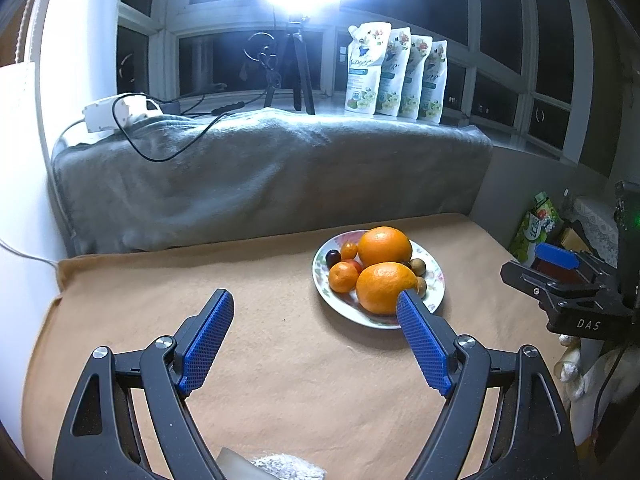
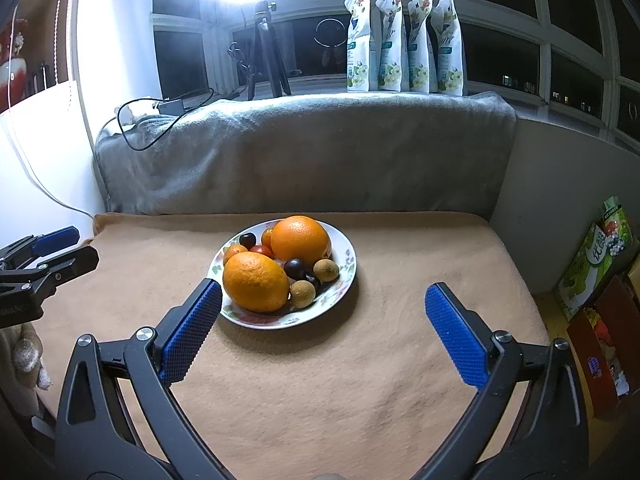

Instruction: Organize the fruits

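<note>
A flowered white plate [image 1: 434,276] [image 2: 347,258] rests on the tan cloth, holding two large oranges [image 1: 385,246] [image 2: 256,281], a small mandarin [image 1: 343,277], dark plums [image 2: 295,268], brown longans [image 2: 326,270] and a small tomato [image 2: 262,251]. My left gripper [image 1: 314,298] is open above the cloth, empty, its right fingertip in front of the near orange. In the right wrist view my right gripper [image 2: 324,292] is open and empty, its left pad beside the plate's near rim. Each gripper also shows at the edge of the other's view.
A grey blanket [image 1: 260,172] covers the ledge behind the tan cloth [image 2: 320,380]. Several white pouches [image 2: 404,40], a tripod [image 2: 266,52] with a bright lamp, and cables sit on the sill. Green cartons [image 2: 596,256] stand at the right. A gloved hand [image 2: 28,356] shows lower left.
</note>
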Demonstrator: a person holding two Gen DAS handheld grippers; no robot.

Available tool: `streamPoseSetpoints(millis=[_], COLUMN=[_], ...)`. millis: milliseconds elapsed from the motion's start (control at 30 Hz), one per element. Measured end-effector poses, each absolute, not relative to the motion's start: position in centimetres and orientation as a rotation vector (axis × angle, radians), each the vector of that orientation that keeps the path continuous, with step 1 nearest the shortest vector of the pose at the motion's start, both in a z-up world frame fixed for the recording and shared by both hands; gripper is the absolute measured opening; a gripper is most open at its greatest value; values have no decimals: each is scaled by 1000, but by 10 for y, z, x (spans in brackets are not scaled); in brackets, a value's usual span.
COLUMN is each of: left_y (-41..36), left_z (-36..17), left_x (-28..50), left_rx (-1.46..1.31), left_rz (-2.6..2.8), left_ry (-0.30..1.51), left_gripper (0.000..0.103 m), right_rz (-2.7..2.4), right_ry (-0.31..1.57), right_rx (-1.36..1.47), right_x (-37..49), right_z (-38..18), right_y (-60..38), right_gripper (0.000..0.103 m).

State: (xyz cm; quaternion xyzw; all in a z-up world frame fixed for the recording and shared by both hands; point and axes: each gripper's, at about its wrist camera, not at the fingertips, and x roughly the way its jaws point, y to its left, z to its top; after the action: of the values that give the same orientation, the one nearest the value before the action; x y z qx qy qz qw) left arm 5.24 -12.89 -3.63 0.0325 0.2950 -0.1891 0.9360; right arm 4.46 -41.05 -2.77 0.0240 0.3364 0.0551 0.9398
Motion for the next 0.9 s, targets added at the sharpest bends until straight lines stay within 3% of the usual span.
streamPoseSetpoints(millis=[900], left_y=[-128], left_z=[-34], left_x=[47], left_rx=[66], left_rz=[-382], left_ry=[589], left_gripper=[84], right_rz=[115], right_ry=[695], right_rx=[54], right_x=[41], right_z=[-31], right_y=[-406], right_gripper=[103])
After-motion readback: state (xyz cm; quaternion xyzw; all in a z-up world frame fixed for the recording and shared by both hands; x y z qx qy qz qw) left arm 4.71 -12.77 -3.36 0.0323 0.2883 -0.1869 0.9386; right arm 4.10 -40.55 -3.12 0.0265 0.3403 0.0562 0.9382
